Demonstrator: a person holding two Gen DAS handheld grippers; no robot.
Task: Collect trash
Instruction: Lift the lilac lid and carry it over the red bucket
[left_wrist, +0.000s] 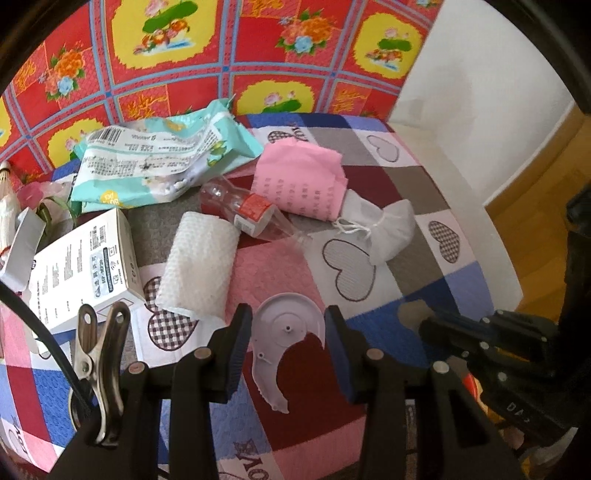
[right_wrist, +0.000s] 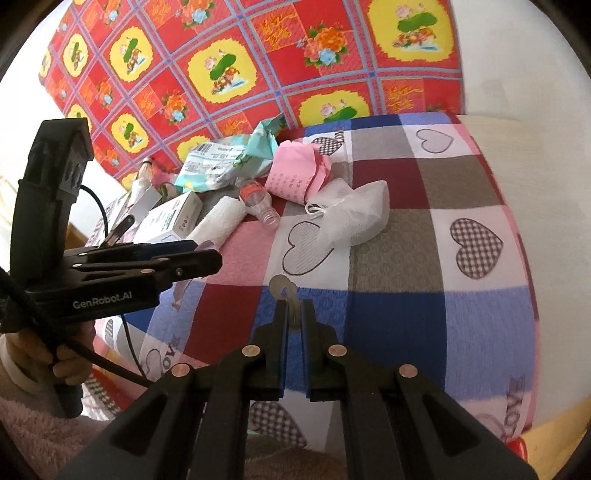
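Right gripper (right_wrist: 293, 314) pinching small translucent scrap (right_wrist: 282, 290) (material unclear) above patchwork cloth (right_wrist: 406, 314).

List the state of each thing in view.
Left gripper: shut on plastic disc.
Right gripper: shut on small clear piece.
Bottle: lying down, uncapped.
Box: lying flat.
Pouch: drawstring pulled.

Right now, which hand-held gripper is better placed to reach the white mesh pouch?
Right: the mesh pouch lies nearly straight ahead of the right hand-held gripper, but it grips a small clear scrap.
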